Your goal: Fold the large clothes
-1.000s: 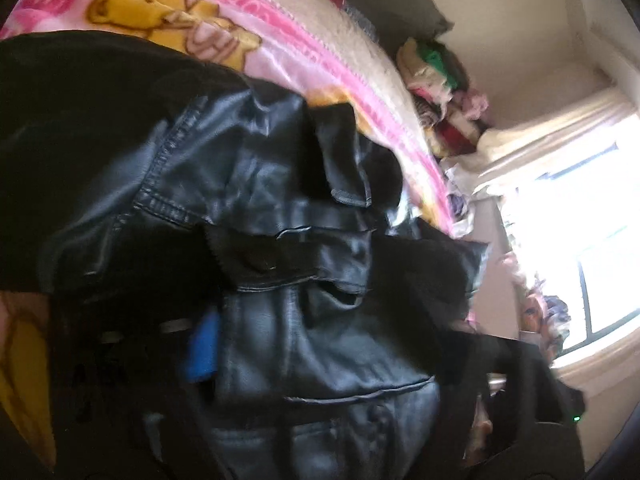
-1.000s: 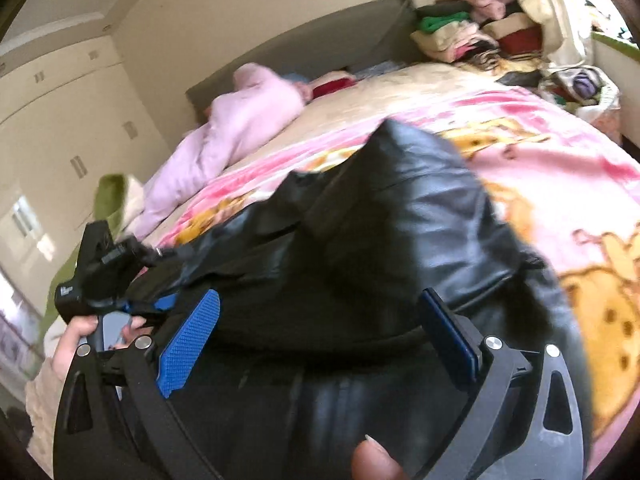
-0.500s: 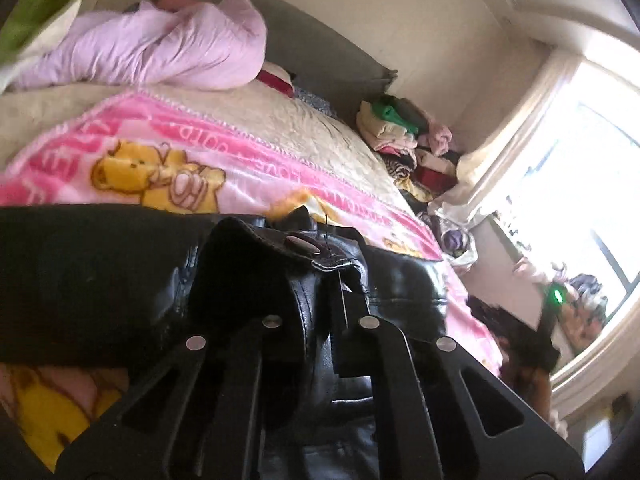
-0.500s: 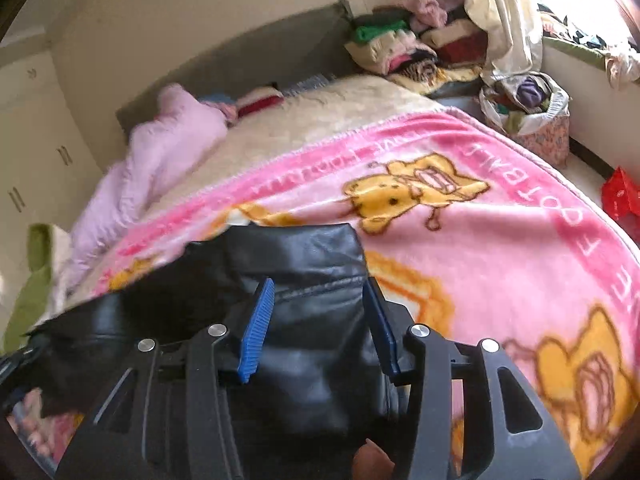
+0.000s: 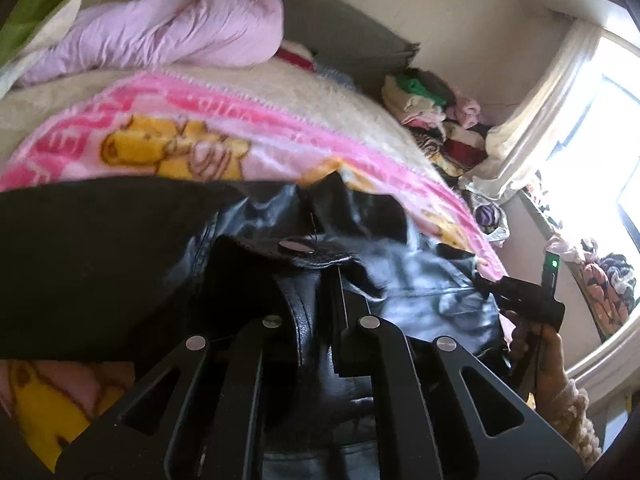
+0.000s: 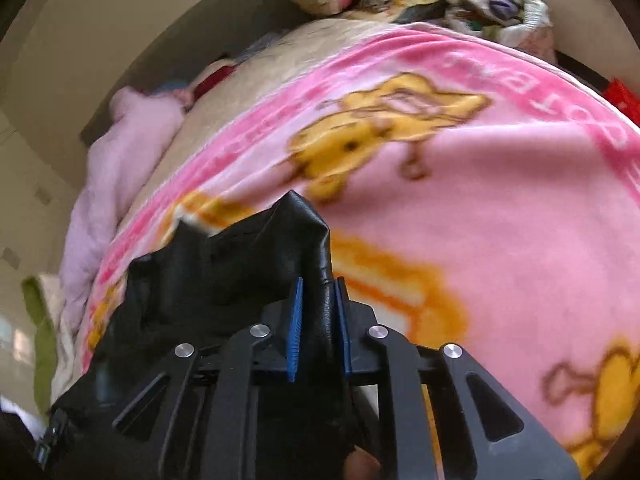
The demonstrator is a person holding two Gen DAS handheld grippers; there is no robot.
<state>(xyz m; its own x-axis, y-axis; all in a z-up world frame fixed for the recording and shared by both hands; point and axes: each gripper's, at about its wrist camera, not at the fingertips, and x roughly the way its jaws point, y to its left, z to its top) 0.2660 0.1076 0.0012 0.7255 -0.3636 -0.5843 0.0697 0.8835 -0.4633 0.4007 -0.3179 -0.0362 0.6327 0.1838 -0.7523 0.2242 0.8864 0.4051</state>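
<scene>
We have the black jacket (image 5: pixel 400 288) on the pink blanket (image 6: pixel 460 208), still bunched and unfolded. Our left gripper (image 5: pixel 316 320) pinches its snap tab; our right gripper (image 6: pixel 318 320), jaws just closing, clamps another edge. Folding seems barely begun.

pretty clearly a bedroom in someone's home: a bed (image 5: pixel 328 108) with a pink cartoon-bear blanket (image 6: pixel 480 220), a crumpled lilac duvet (image 5: pixel 172 32) by the headboard (image 5: pixel 352 48), stacked clothes (image 5: pixel 432 120) in the corner, a curtained window (image 5: pixel 560 92).

No legible text on blanket (image 6: pixel 500 208)
</scene>
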